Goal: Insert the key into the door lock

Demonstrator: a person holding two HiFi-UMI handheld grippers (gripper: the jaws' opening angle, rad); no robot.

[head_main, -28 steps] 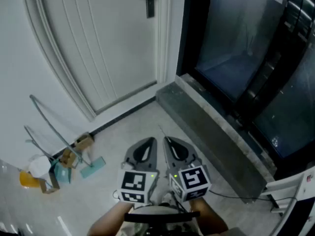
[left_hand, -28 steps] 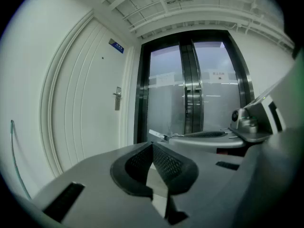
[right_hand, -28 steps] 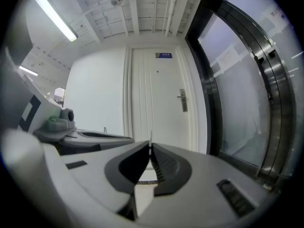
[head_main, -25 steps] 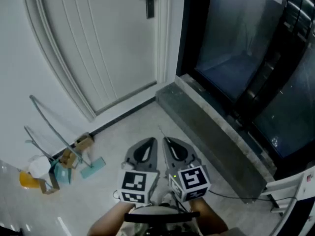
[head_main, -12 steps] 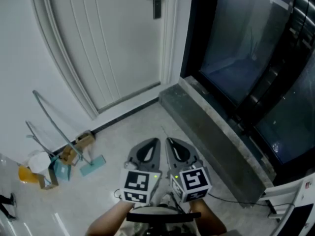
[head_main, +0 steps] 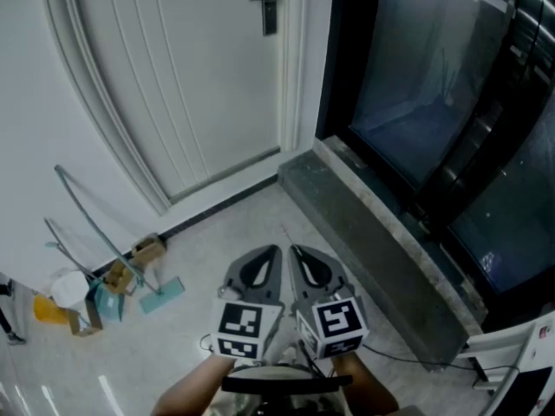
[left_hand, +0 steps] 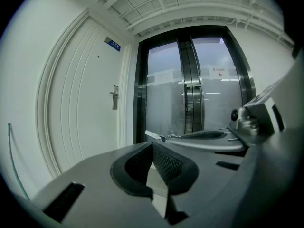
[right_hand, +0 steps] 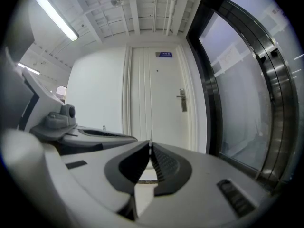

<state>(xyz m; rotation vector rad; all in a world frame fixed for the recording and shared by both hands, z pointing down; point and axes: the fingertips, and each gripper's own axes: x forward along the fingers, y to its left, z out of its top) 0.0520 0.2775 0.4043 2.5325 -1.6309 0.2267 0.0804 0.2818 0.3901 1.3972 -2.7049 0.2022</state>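
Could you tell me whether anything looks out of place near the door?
Only the clutter on the floor left of the door: small boxes, teal scraps and a thin frame in a loose heap against the wall. The door looks shut and undamaged.

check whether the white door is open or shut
Shut: the door sits flush in its frame, with no gap showing along the edge by the lock handle.

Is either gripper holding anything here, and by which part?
The right gripper pinches the key by its back end, blade sticking out forward. The left gripper is shut on nothing.
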